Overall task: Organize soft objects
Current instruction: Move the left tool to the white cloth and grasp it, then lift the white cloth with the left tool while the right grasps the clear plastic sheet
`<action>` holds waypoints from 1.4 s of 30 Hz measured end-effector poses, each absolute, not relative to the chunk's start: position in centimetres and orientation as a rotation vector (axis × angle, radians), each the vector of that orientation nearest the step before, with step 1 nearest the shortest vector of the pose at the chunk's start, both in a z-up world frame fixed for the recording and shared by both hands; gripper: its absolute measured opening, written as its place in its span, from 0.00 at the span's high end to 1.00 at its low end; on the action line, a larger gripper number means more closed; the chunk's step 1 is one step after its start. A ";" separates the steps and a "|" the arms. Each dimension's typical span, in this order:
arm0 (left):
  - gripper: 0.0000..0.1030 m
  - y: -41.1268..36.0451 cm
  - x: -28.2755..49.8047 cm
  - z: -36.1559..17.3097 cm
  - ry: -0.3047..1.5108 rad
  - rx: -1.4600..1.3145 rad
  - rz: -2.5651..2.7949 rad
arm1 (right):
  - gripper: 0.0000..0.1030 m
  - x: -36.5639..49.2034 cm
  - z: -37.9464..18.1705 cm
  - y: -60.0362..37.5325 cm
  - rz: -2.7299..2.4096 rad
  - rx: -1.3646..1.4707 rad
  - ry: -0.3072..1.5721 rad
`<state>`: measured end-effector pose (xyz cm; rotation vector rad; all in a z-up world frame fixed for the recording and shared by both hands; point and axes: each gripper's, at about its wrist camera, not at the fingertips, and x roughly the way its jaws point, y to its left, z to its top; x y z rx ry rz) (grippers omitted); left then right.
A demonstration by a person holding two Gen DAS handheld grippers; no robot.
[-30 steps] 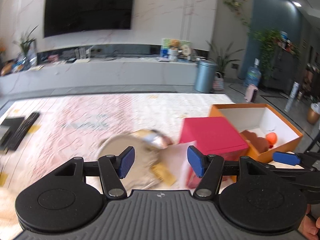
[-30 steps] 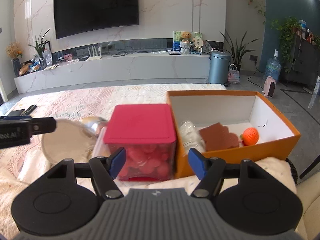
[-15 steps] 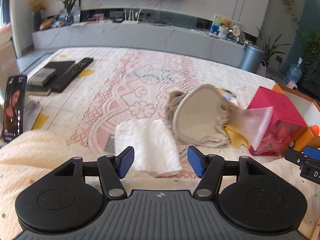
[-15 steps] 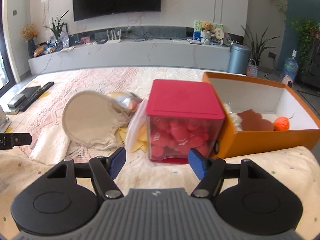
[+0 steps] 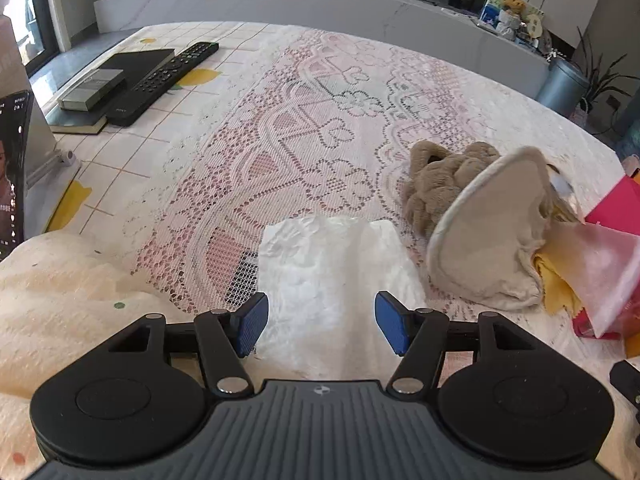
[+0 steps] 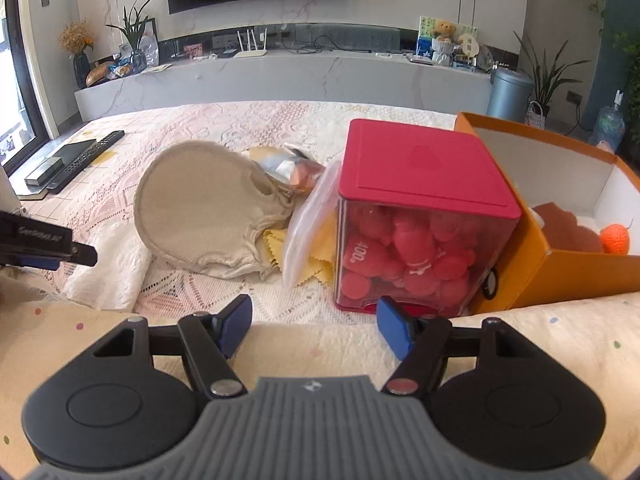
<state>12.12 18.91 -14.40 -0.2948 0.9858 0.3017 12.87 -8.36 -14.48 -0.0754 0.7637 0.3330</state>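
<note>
A folded white cloth (image 5: pixel 328 276) lies on the lace tablecloth, its near end between the blue pads of my open left gripper (image 5: pixel 320 326). It also shows in the right wrist view (image 6: pixel 108 272). A beige slipper (image 5: pixel 484 236) lies to its right, sole up (image 6: pixel 200 208), over a yellow cloth (image 6: pixel 316 256) and a clear bag (image 6: pixel 308 220). My right gripper (image 6: pixel 314 330) is open and empty, in front of a red-lidded clear box (image 6: pixel 420 216). An orange box (image 6: pixel 572 256) holds a brown item and an orange ball (image 6: pixel 616 238).
A remote (image 5: pixel 160 78) and a black flat device (image 5: pixel 108 76) lie at the table's far left. A phone on a stand (image 5: pixel 12 168) is at the left edge. A cream blanket (image 6: pixel 540 344) covers the near edge. My left gripper's tip shows in the right view (image 6: pixel 44 242).
My left gripper has swung left, away from the red box, and come down over the white cloth. My right gripper has drawn back from the red box.
</note>
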 end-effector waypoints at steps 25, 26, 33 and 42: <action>0.84 16.9 11.8 -14.6 0.927 -0.226 0.182 | 0.33 13.9 -15.6 -7.7 0.365 -0.070 0.778; 0.85 16.9 11.4 -14.3 0.901 -0.234 0.171 | 0.34 13.8 -15.4 -7.7 0.371 -0.069 0.771; 0.85 16.8 9.7 -12.9 0.811 -0.313 0.078 | 0.40 14.9 -14.4 -7.0 0.383 -0.087 0.725; 0.85 17.1 7.5 -11.9 0.746 -0.403 0.034 | 0.69 17.6 -14.8 -5.4 0.357 -0.067 0.754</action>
